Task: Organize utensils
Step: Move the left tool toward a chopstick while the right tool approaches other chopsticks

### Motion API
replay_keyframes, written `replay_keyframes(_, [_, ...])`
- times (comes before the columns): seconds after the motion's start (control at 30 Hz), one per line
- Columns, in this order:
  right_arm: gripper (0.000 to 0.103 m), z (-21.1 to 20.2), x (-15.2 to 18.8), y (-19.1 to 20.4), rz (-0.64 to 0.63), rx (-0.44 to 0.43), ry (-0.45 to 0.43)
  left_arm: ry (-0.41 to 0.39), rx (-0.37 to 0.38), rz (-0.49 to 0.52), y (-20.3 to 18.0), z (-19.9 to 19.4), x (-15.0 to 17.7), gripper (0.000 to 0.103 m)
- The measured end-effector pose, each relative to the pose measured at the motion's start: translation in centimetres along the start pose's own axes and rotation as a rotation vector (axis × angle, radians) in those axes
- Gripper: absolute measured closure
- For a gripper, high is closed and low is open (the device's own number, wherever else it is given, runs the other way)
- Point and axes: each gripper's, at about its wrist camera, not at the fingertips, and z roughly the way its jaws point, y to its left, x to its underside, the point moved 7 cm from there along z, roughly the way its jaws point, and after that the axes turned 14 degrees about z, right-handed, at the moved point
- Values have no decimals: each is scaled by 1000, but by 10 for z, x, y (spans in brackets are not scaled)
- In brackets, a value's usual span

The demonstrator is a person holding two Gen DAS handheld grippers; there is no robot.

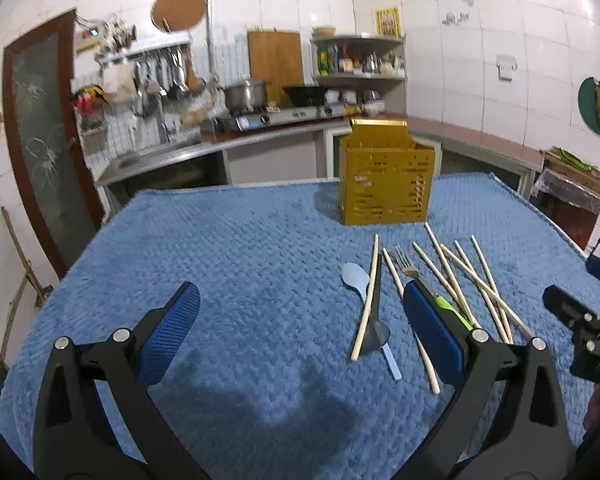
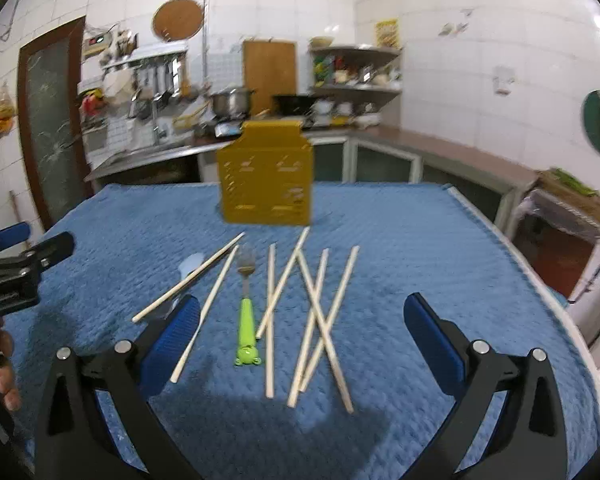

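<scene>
Both tongs spread, empty: left tongs; right tongs | chopsticks loose on cloth

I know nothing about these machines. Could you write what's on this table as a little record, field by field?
Surface: blue quilted cloth over the table
Container: yellow slotted plastic utensil holder, upright at the far side
Loose utensils: pale wooden chopsticks, several crossing; metal fork with green frog handle; light blue plastic spoon; dark grey spoon
Left gripper: open, holding nothing
Right gripper: open, holding nothing
</scene>
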Motion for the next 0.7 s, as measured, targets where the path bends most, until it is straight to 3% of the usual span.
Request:
replay_keyframes(0.17, [4,33,-15,-5,-49,71,26,109,132,2,-7,40,-8,5])
replay_keyframes(0.47, [4,91,-30,-27,-27,153,105,219,157,29,-22,117,-19,5])
replay_keyframes(0.7, [4,138,-37,-44,-5,228,160,262,205,72,-42,161,-29,5])
